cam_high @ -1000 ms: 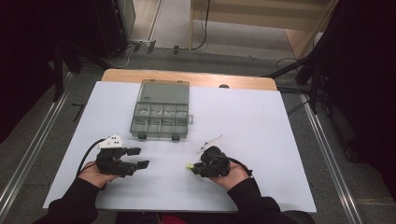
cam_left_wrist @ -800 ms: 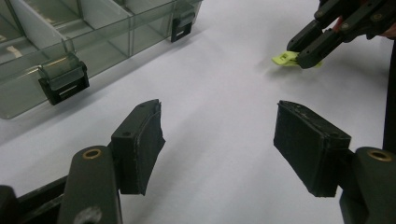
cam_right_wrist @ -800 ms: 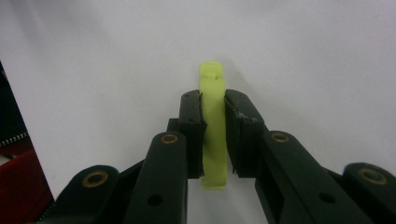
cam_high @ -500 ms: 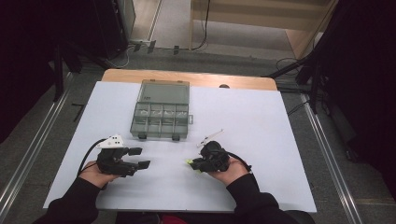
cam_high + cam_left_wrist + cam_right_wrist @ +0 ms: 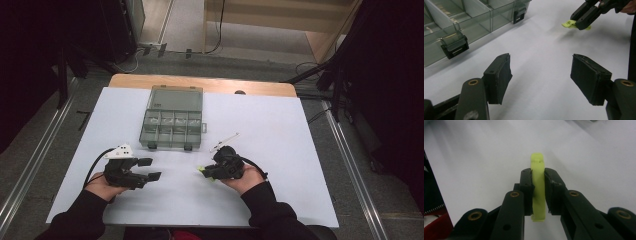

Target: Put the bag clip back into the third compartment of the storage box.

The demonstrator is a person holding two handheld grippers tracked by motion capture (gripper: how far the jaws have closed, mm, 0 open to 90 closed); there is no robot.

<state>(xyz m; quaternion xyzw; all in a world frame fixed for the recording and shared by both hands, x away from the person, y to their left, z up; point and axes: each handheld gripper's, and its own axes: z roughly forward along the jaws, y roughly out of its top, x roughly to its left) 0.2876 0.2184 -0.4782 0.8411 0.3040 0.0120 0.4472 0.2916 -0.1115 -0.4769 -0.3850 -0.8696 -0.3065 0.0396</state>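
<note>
- Green clip (image 5: 537, 187) sits pinched between the right gripper (image 5: 538, 191) jaws, low over the white table (image 5: 280, 130), near the front edge.
- Left gripper (image 5: 541, 75) gapes wide, nothing between its jaws.
- Compartment box (image 5: 172, 122) lies open beyond both.

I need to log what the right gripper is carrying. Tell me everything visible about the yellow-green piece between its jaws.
The yellow-green piece is a small, flat strip of what looks like matte plastic, with a rounded tip that has a small notch or step. The right gripper is shut on it: both black pads press its flat sides, and both ends stick out beyond them. In the high view it pokes out of the jaws toward the left gripper, low over the white table sheet; whether it touches the sheet I cannot tell.
</note>
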